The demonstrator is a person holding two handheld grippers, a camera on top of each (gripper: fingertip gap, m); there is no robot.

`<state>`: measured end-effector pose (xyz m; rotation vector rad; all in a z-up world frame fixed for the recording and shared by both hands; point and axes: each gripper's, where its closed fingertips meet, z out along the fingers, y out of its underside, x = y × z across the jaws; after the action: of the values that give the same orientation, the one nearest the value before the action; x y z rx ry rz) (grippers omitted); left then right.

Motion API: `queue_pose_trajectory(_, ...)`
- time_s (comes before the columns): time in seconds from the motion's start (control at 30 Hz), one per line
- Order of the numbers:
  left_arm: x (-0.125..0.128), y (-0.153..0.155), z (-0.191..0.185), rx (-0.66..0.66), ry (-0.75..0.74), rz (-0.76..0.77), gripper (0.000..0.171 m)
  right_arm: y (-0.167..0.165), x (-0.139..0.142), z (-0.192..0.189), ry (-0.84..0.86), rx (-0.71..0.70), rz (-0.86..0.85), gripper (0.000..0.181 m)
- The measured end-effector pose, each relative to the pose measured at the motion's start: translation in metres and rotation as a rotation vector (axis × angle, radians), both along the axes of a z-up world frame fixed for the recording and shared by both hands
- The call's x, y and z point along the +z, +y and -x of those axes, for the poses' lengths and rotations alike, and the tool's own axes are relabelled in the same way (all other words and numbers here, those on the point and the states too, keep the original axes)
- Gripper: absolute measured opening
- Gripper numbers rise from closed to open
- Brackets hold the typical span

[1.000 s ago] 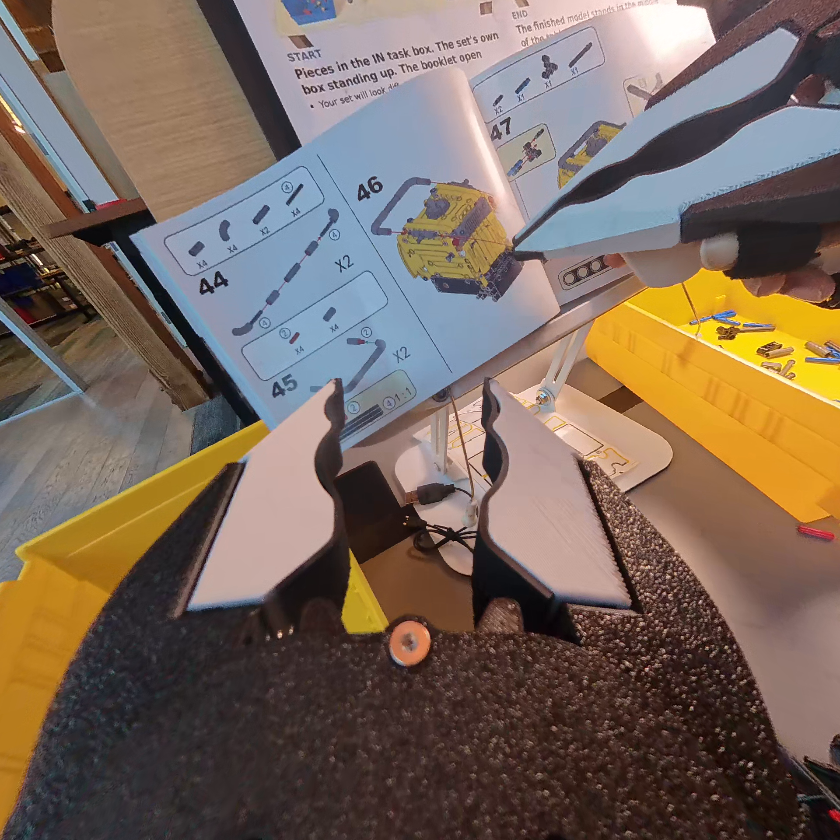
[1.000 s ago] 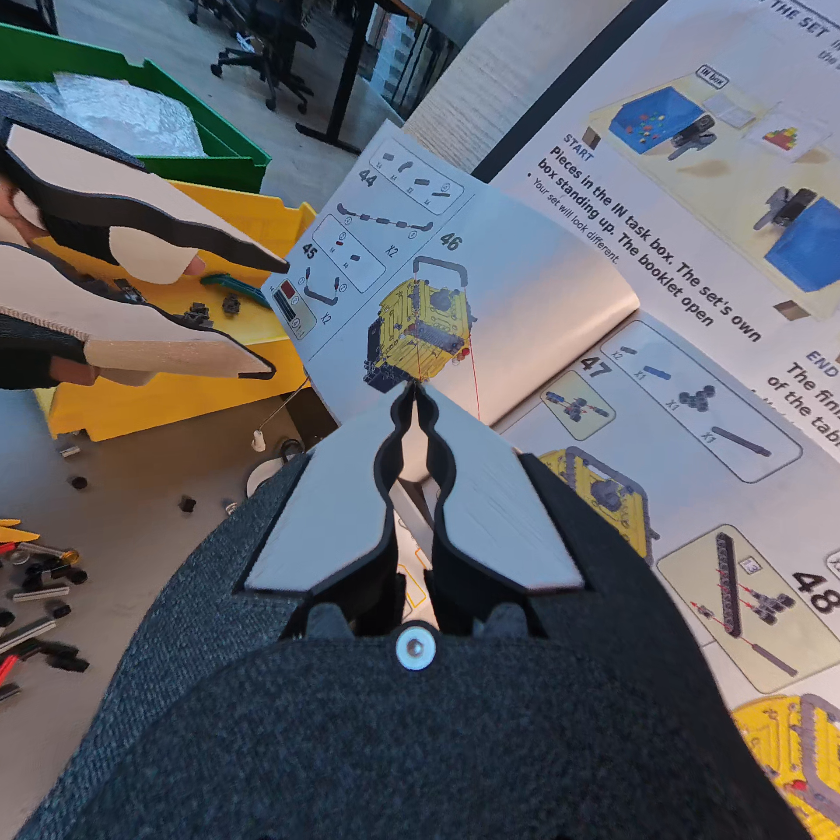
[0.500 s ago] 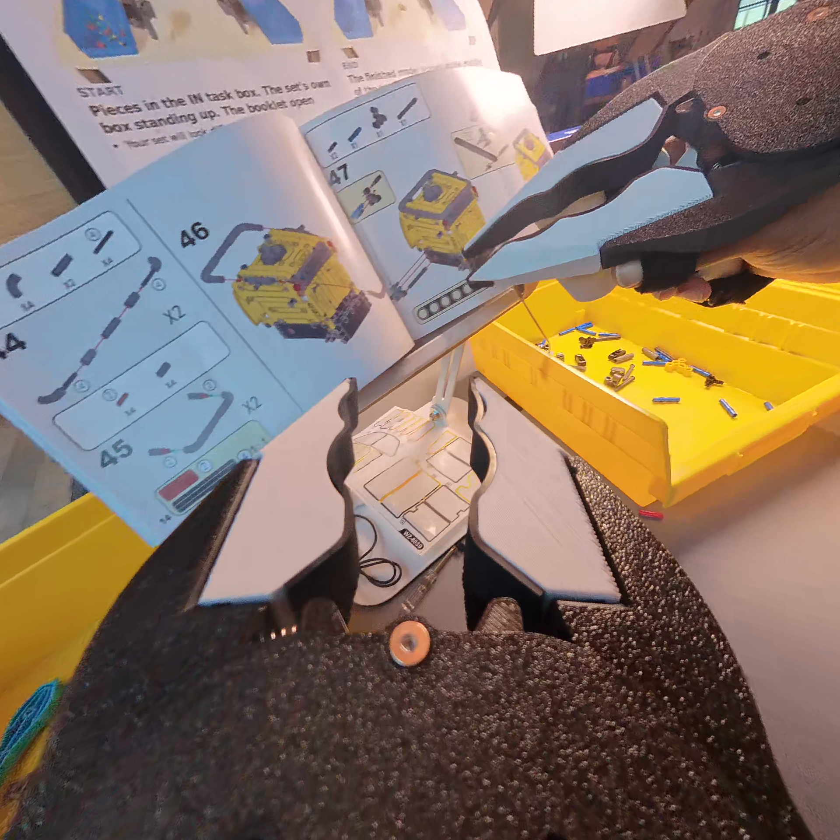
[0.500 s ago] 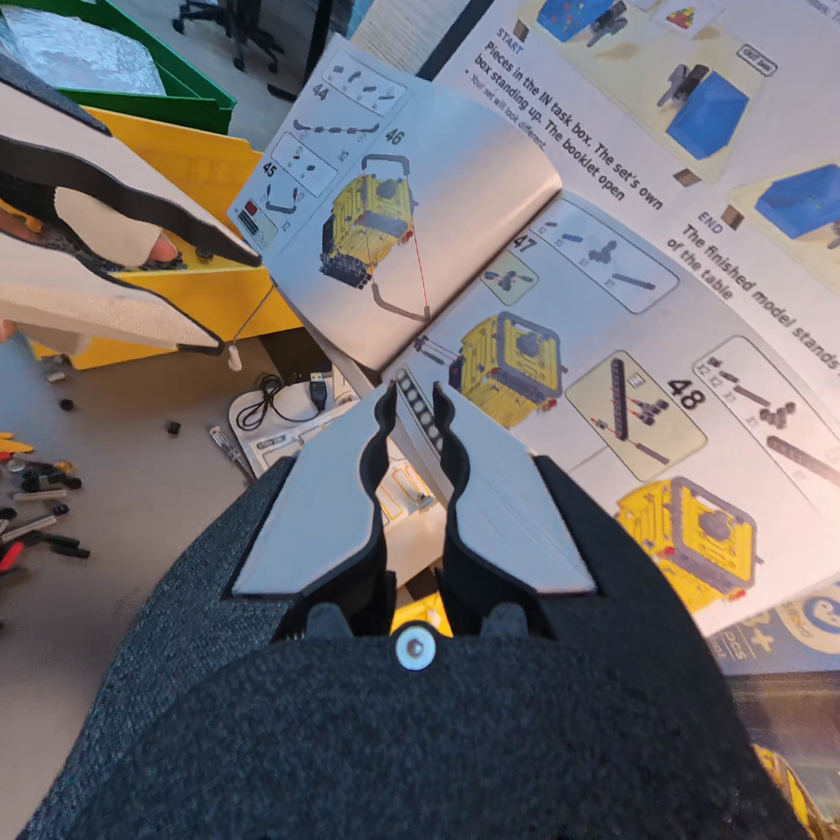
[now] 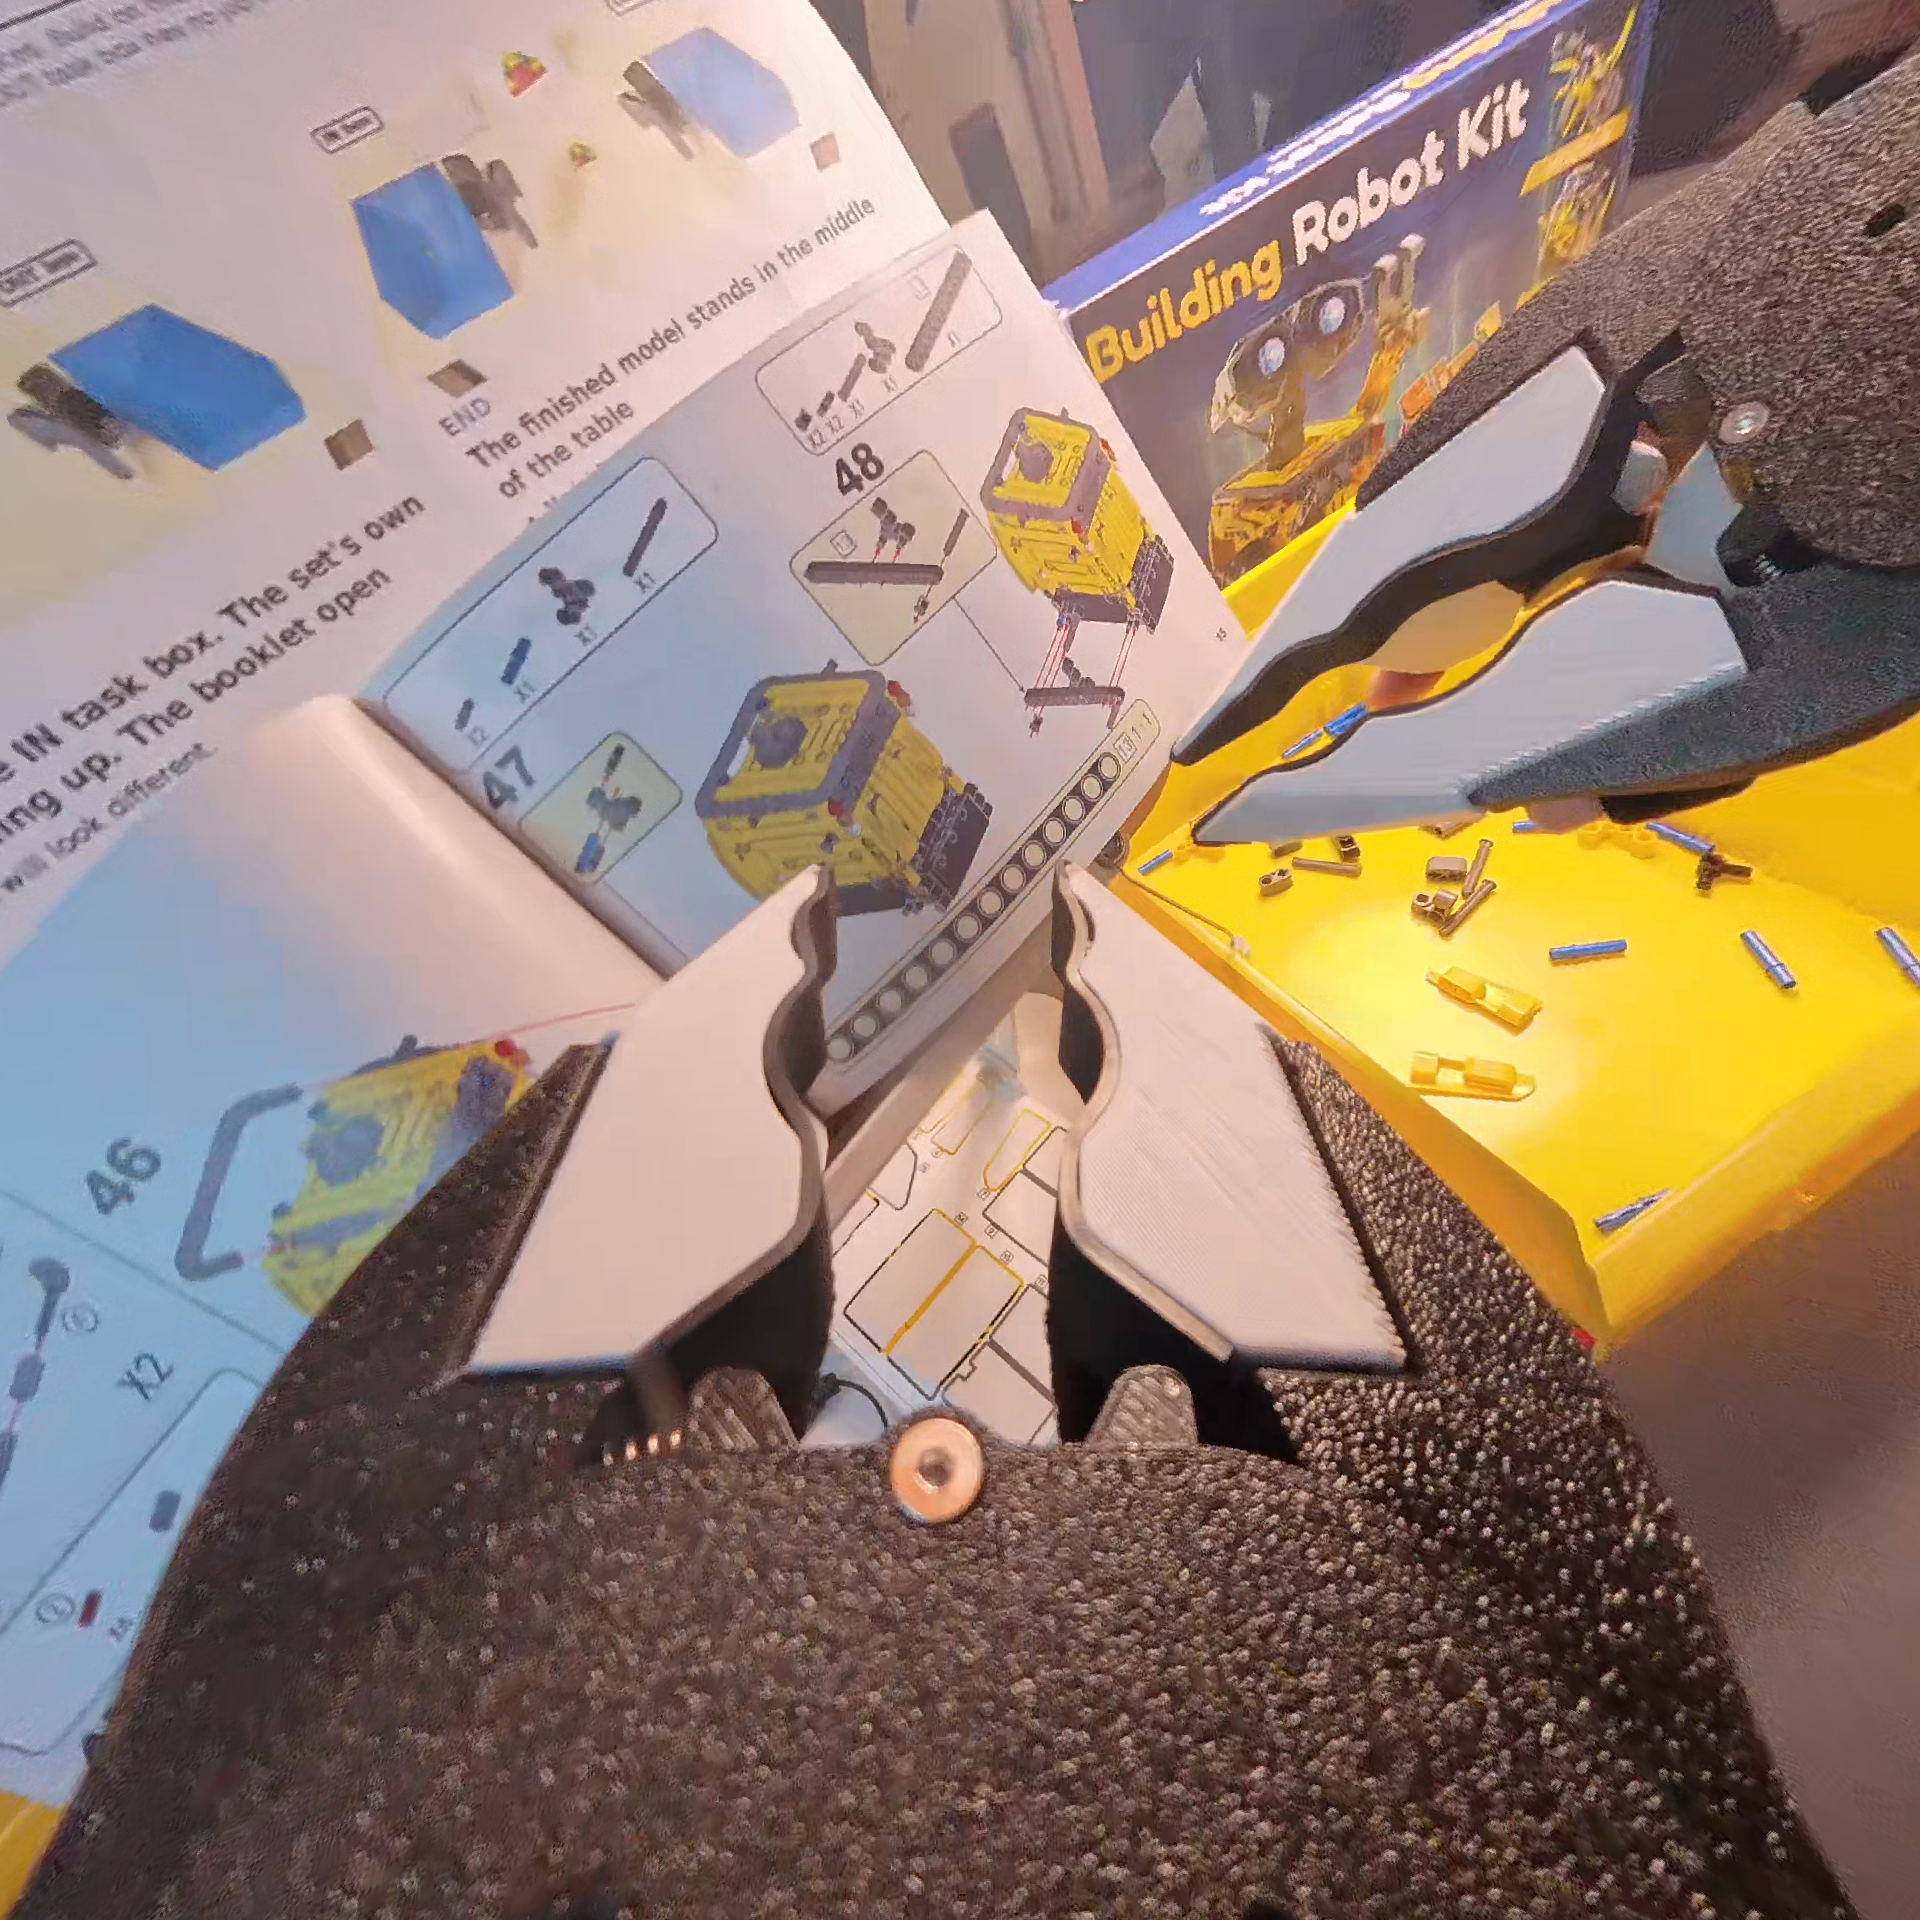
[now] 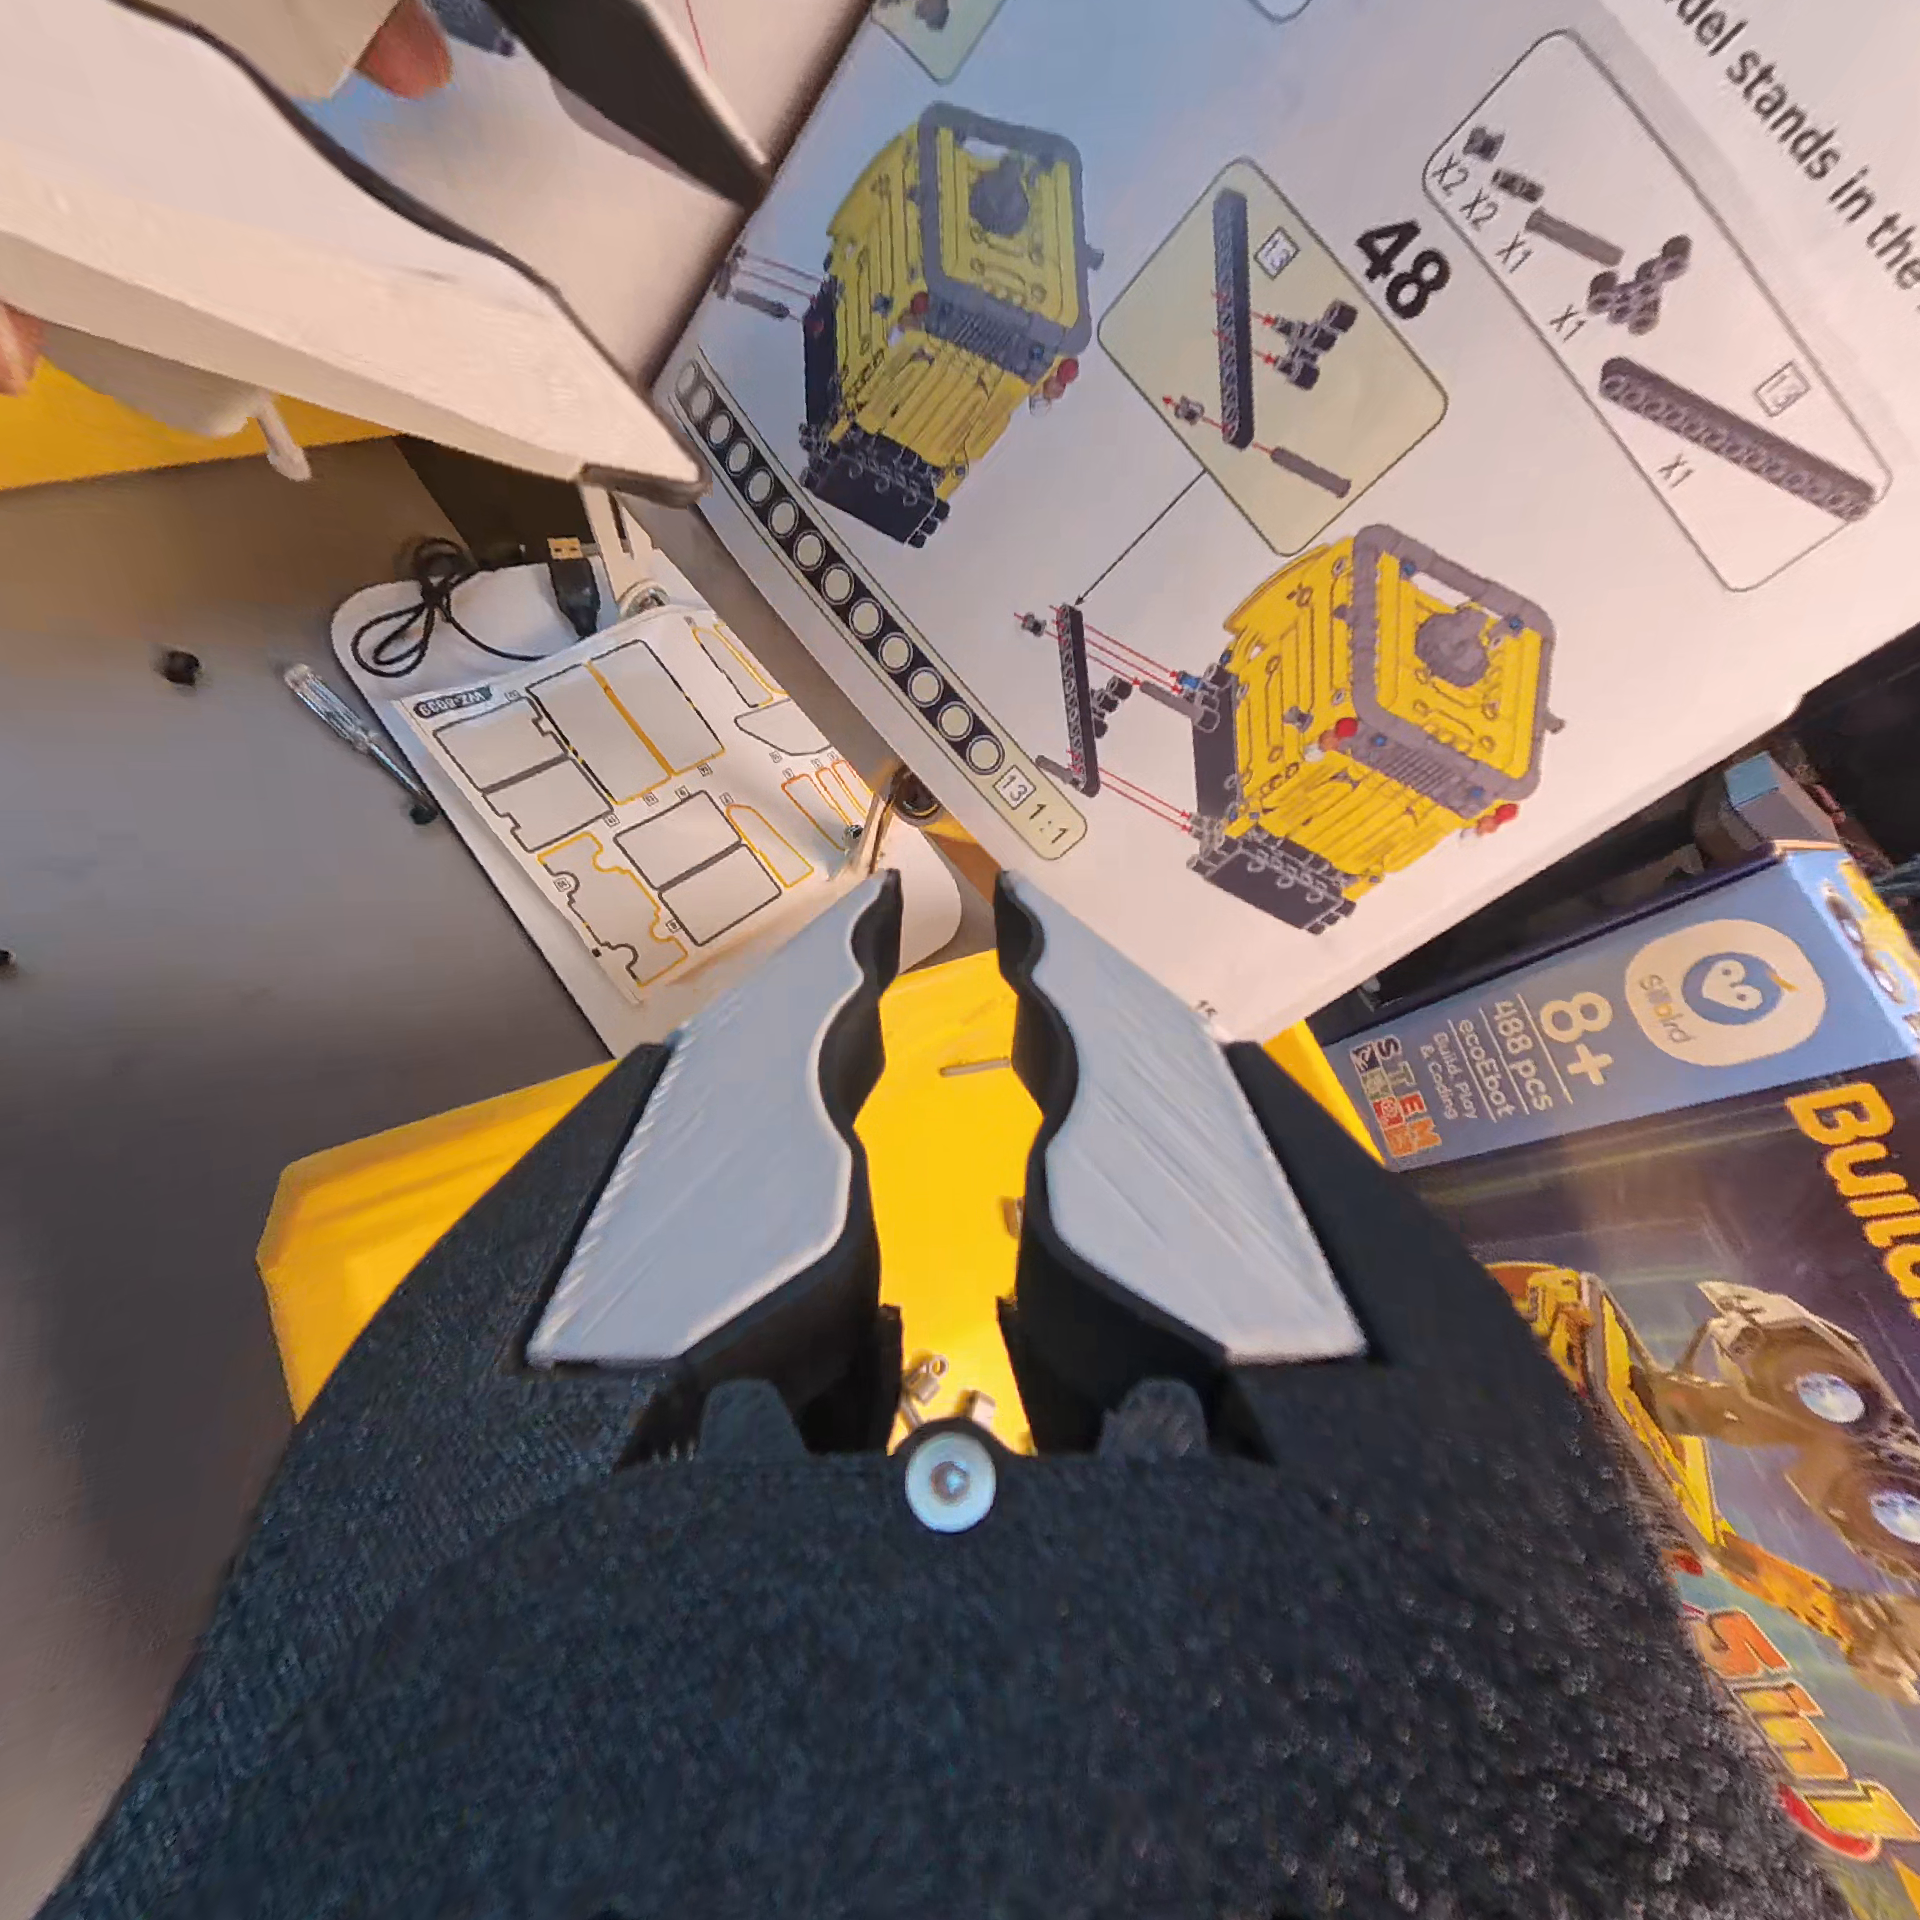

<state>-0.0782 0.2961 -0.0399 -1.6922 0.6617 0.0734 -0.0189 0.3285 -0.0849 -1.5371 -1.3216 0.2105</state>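
Both the left gripper point(image 5: 940, 904) and right gripper point(image 6: 945, 899) are spread, empty, beside the propped booklet point(image 5: 883, 644) above the grey table point(image 6: 156, 883).

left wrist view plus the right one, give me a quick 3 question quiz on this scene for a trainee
1. True or false: the left gripper is clamped on a page of the open instruction booklet.
2. Multiple choice: the yellow bin under the right gripper holds: A) a coiled cable, B) small loose building parts, C) a folded cloth.
3. Fill in: on the grey table, beside the white sticker sheet, lies a clear-handled ____.

Key:
1. False. Its jaws stand apart with nothing between them.
2. B. Blue pins, grey connectors and yellow pieces lie scattered in it.
3. Screwdriver.
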Motion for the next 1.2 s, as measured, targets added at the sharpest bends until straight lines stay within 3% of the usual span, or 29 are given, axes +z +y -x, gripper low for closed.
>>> queue_pose_trajectory(0.17,-0.007,0.018,-0.005,0.04,0.085,0.047,0.04,-0.005,-0.011,0.001,-0.025,0.012,0.007,0.016)
queue_pose_trajectory(0.37,-0.009,0.016,0.003,0.045,0.079,0.04,0.039,-0.017,-0.019,0.014,-0.031,0.044,0.031,0.017)
queue_pose_trajectory(0.53,-0.019,0.023,0.015,0.053,0.097,0.08,0.038,-0.046,0.027,0.042,0.182,0.141,0.015,0.016)
queue_pose_trajectory(0.6,-0.021,0.026,0.014,0.053,0.108,0.084,0.038,-0.033,0.039,0.043,0.243,0.073,0.047,0.017)
queue_pose_trajectory(0.73,-0.024,0.023,0.013,0.035,0.117,0.1,0.04,0.009,0.02,0.032,0.146,-0.087,0.051,0.028)
queue_pose_trajectory(0.97,-0.02,0.004,0.027,0.033,0.113,0.05,0.04,0.018,0.014,0.028,0.164,-0.102,0.108,0.027)
queue_pose_trajectory(1.1,-0.005,-0.02,0.063,0.118,-0.029,-0.036,0.043,0.014,0.014,0.027,0.148,-0.105,0.121,0.04)
queue_pose_trajectory(1.2,0.007,-0.033,0.113,0.261,-0.204,-0.101,0.073,0.009,0.016,0.03,0.143,-0.1,0.115,0.045)
